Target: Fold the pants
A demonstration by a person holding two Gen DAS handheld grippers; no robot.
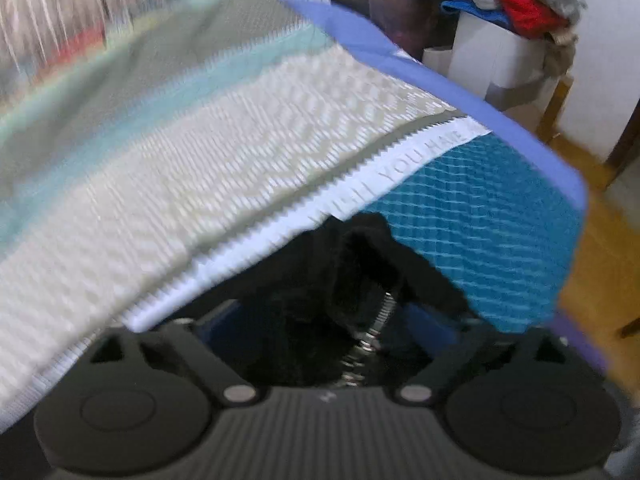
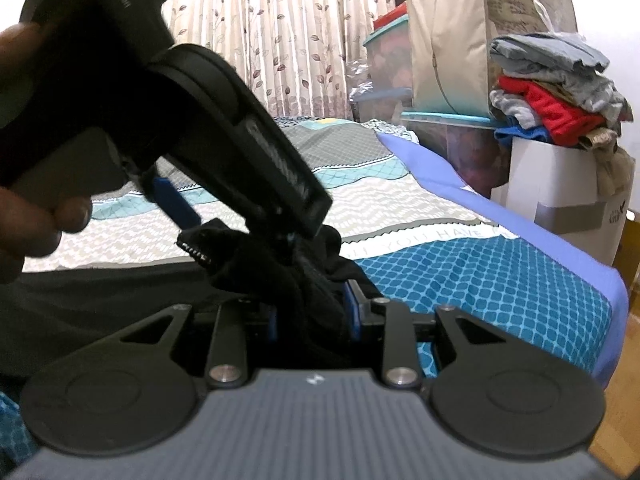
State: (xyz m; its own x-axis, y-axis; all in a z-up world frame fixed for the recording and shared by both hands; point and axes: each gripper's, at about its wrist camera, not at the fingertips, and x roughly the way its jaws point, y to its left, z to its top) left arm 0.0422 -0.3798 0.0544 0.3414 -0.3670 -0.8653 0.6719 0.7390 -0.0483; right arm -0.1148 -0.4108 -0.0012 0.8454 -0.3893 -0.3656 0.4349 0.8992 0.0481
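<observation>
The black pants [image 2: 100, 300] lie on the patterned bedspread [image 2: 460, 272], bunched where both grippers hold them. My right gripper [image 2: 316, 312] is shut on a thick bunch of black fabric between its blue pads. My left gripper [image 1: 344, 280] is shut on black pants fabric [image 1: 360, 264] close to the lens; its fingers are mostly hidden by cloth. In the right wrist view the left gripper [image 2: 256, 220] comes down from the upper left, held by a hand, and grips the same bunch just above the right one.
The bed's blue edge [image 2: 500, 216] runs along the right. Beyond it stand a white box [image 2: 560, 184] with a pile of folded clothes [image 2: 560, 92], plastic storage bins [image 2: 460, 144] and a large bag. A curtain [image 2: 300, 40] hangs behind. Wooden floor [image 1: 592, 248] lies at right.
</observation>
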